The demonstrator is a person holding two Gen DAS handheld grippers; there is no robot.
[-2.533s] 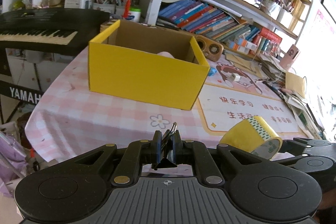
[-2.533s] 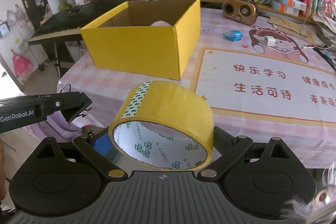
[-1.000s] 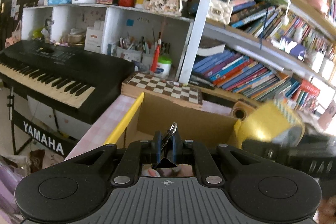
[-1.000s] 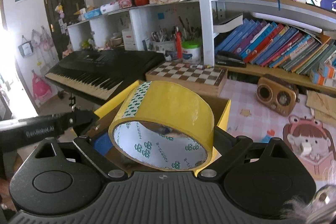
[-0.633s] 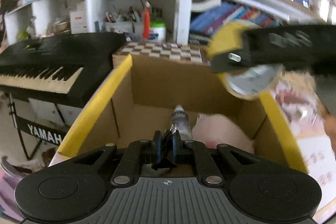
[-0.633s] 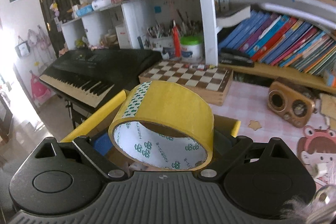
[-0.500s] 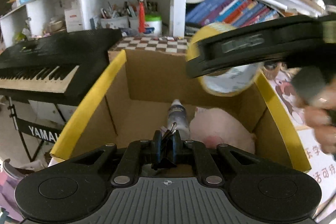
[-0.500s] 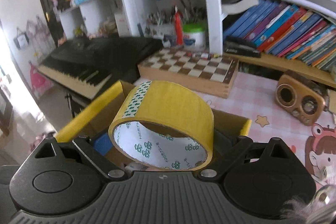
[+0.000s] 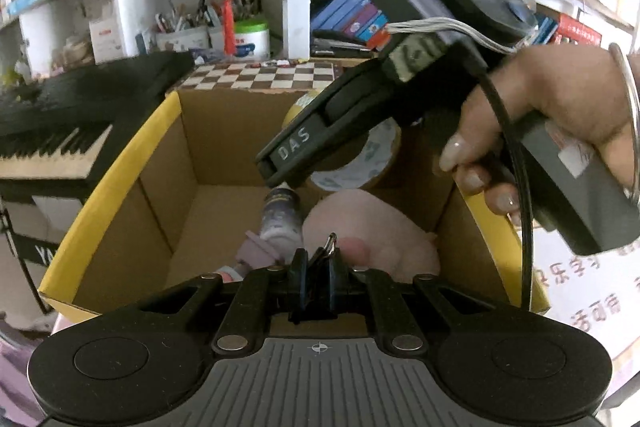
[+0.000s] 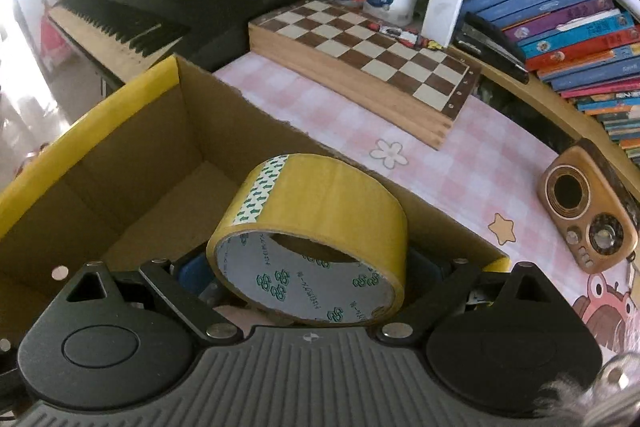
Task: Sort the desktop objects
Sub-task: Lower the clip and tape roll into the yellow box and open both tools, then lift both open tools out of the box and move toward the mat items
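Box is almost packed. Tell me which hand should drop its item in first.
Right. The right gripper holds the tape roll over the open yellow box; the left gripper, shut on a binder clip, sits nearer the front wall.

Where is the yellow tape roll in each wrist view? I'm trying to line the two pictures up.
Left wrist view: the tape roll sits upper centre over the yellow box, largely hidden behind the right hand-held gripper.
Right wrist view: lower centre, filling the right hand-held gripper.
Shared landmark: the chessboard behind the box.

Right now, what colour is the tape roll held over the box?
Yellow tape roll, clearest in the right wrist view.
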